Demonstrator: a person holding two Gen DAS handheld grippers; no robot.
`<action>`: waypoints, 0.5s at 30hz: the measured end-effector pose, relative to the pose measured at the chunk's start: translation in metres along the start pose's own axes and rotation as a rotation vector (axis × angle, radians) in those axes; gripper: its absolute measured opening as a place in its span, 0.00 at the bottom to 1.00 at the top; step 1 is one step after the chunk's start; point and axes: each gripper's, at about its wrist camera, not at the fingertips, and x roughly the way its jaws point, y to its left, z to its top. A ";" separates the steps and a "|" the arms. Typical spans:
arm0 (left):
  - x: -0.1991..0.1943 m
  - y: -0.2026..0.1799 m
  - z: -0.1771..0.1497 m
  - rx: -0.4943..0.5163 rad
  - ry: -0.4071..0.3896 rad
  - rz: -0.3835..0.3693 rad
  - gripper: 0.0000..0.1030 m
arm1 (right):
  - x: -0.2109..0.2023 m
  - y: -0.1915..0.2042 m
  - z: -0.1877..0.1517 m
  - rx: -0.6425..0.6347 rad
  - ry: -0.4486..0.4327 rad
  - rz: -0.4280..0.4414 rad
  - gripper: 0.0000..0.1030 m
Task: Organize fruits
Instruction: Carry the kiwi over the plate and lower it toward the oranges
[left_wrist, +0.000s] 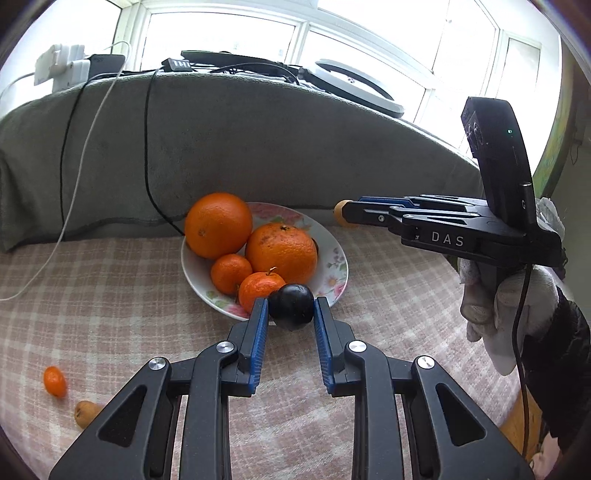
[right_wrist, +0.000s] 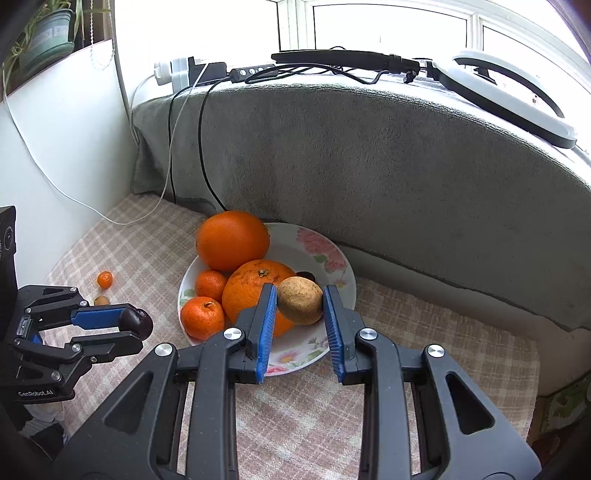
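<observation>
Grippers first, since they are nearest to me: I am holding both tilted downward over the checked cloth (right_wrist: 295, 413), each one closed on a piece of fruit. My left gripper (left_wrist: 291, 308) is pinching a dark plum (left_wrist: 291, 305) between its blue pads (left_wrist: 260, 332), just at the near rim of the flowered plate (left_wrist: 334, 273). In the right wrist view the same gripper (right_wrist: 138, 326) is reaching in from the left, level with the plate's near edge, the plum (right_wrist: 136, 322) sticking out past its tips. My right gripper (right_wrist: 300, 306) is clamping a brownish, speckled fruit (right_wrist: 300, 301) over the near side of the plate (right_wrist: 321, 247). From the left camera I am seeing that gripper (left_wrist: 341, 216) side-on, carried by a gloved hand (left_wrist: 506, 314) at the right edge.

On the plate two big oranges (left_wrist: 218, 225) and two small mandarins (left_wrist: 231, 273) are sitting bunched together, touching.

Off to the left on the cloth, well apart from the plate, a small orange fruit (left_wrist: 55, 381) and a tan one (left_wrist: 85, 412) are lying near each other.

Behind it all a grey blanket (right_wrist: 369, 158) is draping over a ledge, with cables (right_wrist: 203, 129) hanging down and a white ring lamp (right_wrist: 517, 107) resting on top below the window.
</observation>
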 end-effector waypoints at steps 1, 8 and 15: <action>0.003 -0.002 0.002 0.003 0.002 -0.003 0.23 | 0.002 -0.003 0.001 0.002 0.001 0.002 0.26; 0.027 -0.015 0.011 0.031 0.019 -0.011 0.23 | 0.017 -0.019 0.008 0.031 0.005 0.035 0.26; 0.044 -0.026 0.014 0.053 0.037 -0.010 0.23 | 0.034 -0.027 0.013 0.042 0.019 0.065 0.26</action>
